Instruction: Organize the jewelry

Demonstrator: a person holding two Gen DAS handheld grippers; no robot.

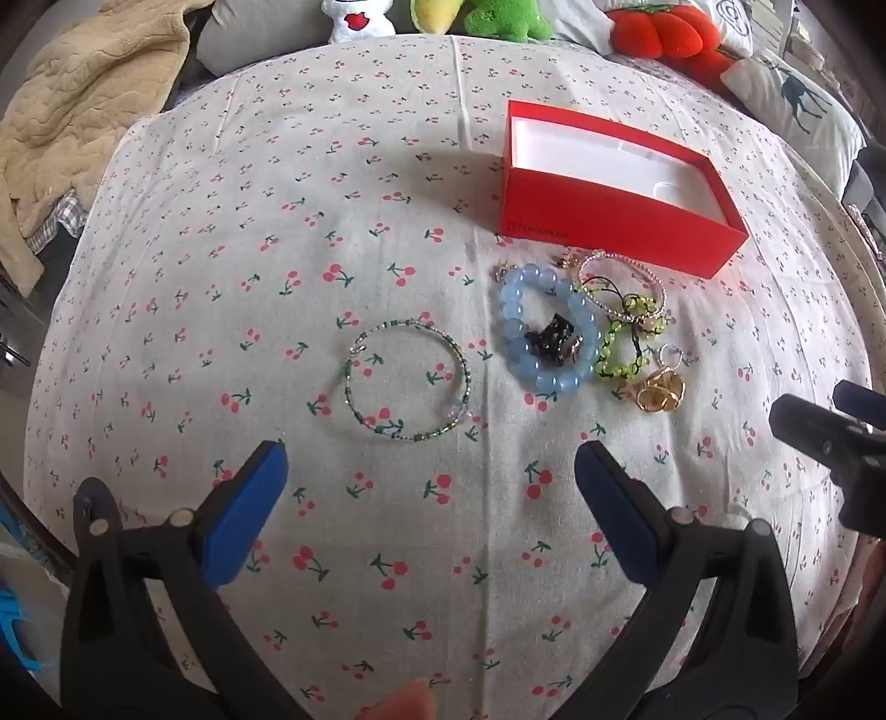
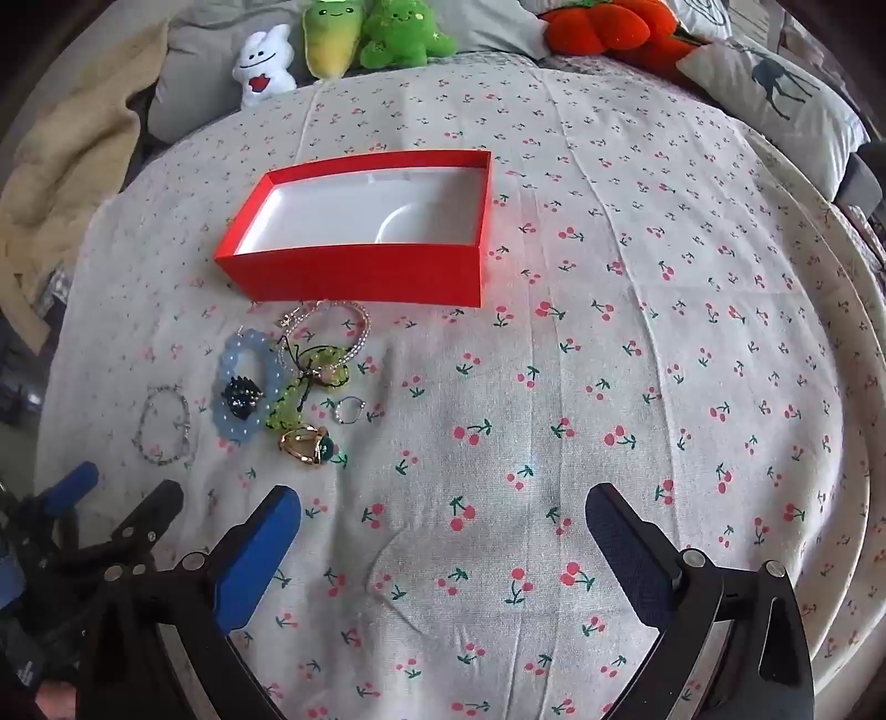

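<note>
An open red box (image 1: 609,221) with a white empty inside lies on the cherry-print cloth; it also shows in the right wrist view (image 2: 354,277). In front of it lies a jewelry pile: a blue bead bracelet (image 1: 515,299) (image 2: 238,354), a green bead bracelet (image 1: 614,360) (image 2: 282,410), a silver chain bracelet (image 1: 620,266), gold rings (image 1: 659,393) (image 2: 304,443). A thin green-bead bangle (image 1: 410,382) (image 2: 163,426) lies apart, just ahead of my open, empty left gripper (image 1: 432,493). My right gripper (image 2: 443,526) is open and empty, right of the pile.
Plush toys (image 2: 332,44) and a red cushion (image 2: 603,25) line the far edge. A beige blanket (image 1: 83,111) lies at the left, a deer-print pillow (image 2: 775,94) at the far right. The cloth's round edge (image 2: 864,443) curves on the right.
</note>
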